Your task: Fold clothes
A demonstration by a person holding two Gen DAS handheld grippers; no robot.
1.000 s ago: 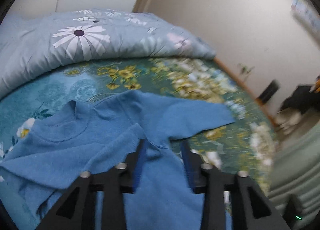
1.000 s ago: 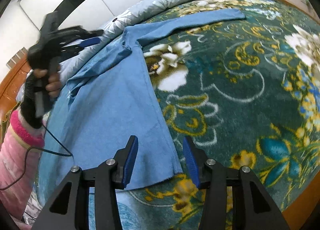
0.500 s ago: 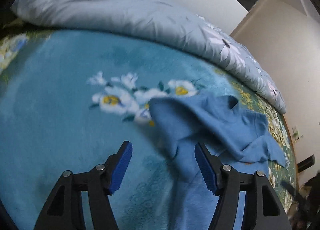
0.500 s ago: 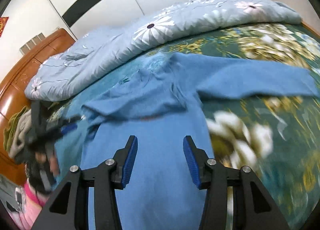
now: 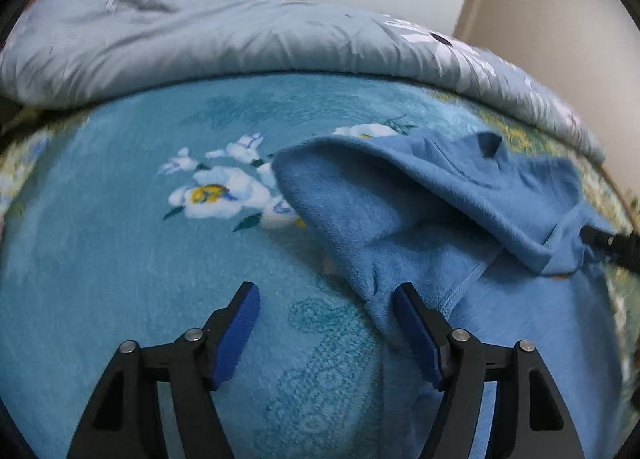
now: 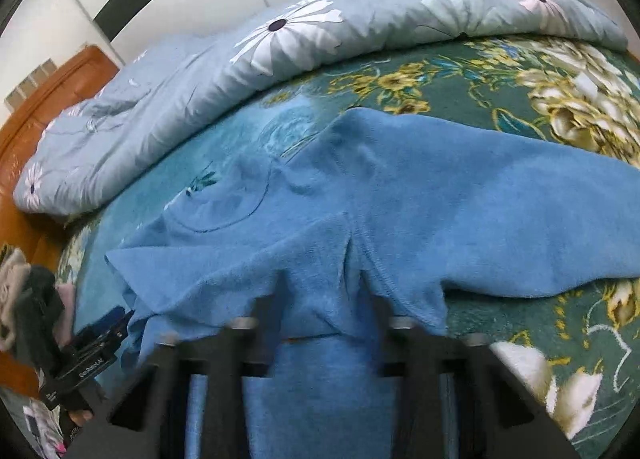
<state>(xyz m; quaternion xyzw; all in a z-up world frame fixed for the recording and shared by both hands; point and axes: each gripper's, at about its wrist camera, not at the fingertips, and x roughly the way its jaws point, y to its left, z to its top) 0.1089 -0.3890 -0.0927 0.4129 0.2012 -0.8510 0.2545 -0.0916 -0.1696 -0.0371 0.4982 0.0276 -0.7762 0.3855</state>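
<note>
A blue fleece sweater [image 6: 420,195] lies on the bed, its collar [image 6: 224,207] toward the quilt, one sleeve stretched right and the other sleeve [image 5: 400,195] folded over the chest. My right gripper [image 6: 324,299] is blurred; its jaws are closing with sweater fabric bunched between them and draped over the tips. In the left wrist view, my right gripper [image 5: 608,245] is a dark tip with cloth gathered at it. My left gripper [image 5: 326,323] hangs over the teal blanket [image 5: 120,259], its jaws opening, the folded sleeve's edge just inside its right pad [image 5: 416,331].
A grey-blue daisy quilt [image 6: 280,43] is bunched along the far side of the bed. An orange wooden headboard [image 6: 52,99] and a pile of clothes [image 6: 12,291] are at the left. The blanket turns dark green with yellow flowers [image 6: 560,107] to the right.
The right gripper travelled from the sweater's hem up to its chest and is closing on fabric. The left gripper swung left and down to the folded sleeve, jaws wider.
</note>
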